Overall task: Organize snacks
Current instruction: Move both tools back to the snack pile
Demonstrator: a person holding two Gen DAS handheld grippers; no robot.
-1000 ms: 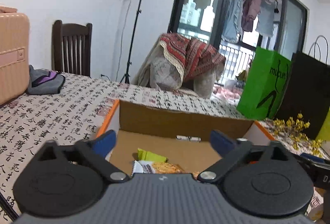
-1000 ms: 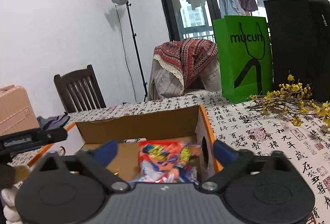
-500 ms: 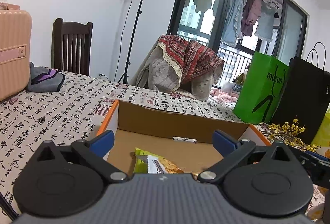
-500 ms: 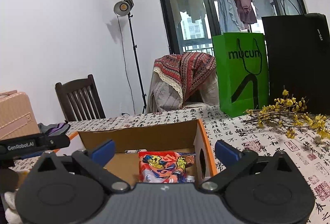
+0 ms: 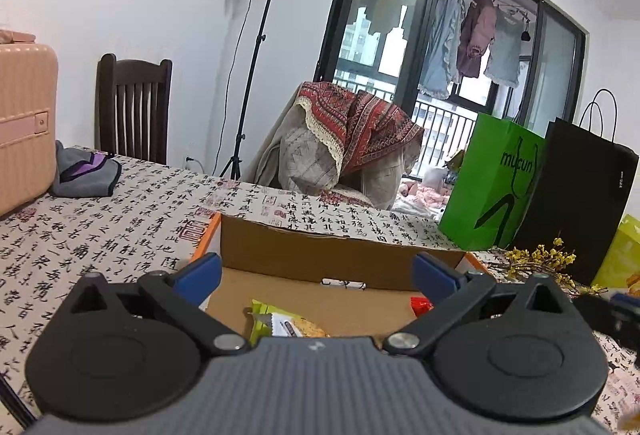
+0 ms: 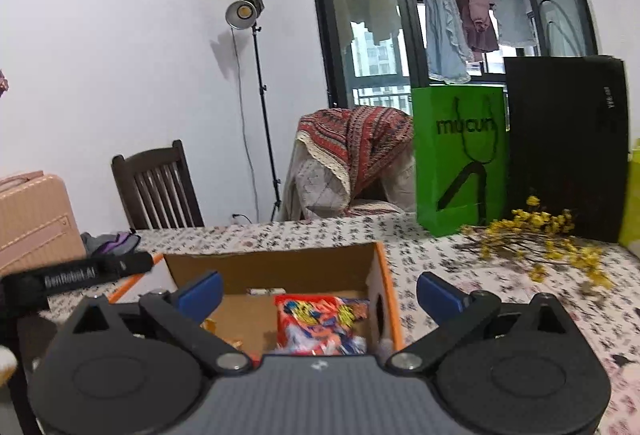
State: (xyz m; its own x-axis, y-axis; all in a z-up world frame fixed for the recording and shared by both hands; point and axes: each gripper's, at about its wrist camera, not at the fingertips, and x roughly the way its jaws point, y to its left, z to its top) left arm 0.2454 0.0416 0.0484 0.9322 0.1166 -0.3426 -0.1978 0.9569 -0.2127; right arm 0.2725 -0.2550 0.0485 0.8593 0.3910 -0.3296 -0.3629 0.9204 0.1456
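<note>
From where I sat, the counter [image 5: 120,231] filled most of both views, covered in a cloth printed with black characters, and on it, well to the left, stood a pink suitcase [image 5: 24,123] with a grey and purple bundle of cloth [image 5: 86,175] just beside it. At the far right edge a green paper bag [image 6: 460,159] and a black paper bag [image 6: 564,147] stood upright side by side, touching, with a spray of yellow flowers [image 6: 540,239] lying on the cloth in front of them. Nearer to me sat the open cardboard box [image 5: 332,251], brown inside with orange edges, and both tools hung just above its near side. My left tool [image 5: 316,275] was spread wide, its blue tips well apart and gripping nothing; below it, on the floor of the box toward the left, lay a green and white snack packet [image 5: 280,325] partly hidden by the tool's body. My right tool [image 6: 318,293] was likewise spread wide and empty, and through its gap I saw a red and blue snack bag [image 6: 320,323] lying flat in the right part of the box, close to the wall that had a round hole. In the left view a small red wrapper [image 5: 420,305] showed at the right side of the box floor, and I could not tell what it held.
</note>
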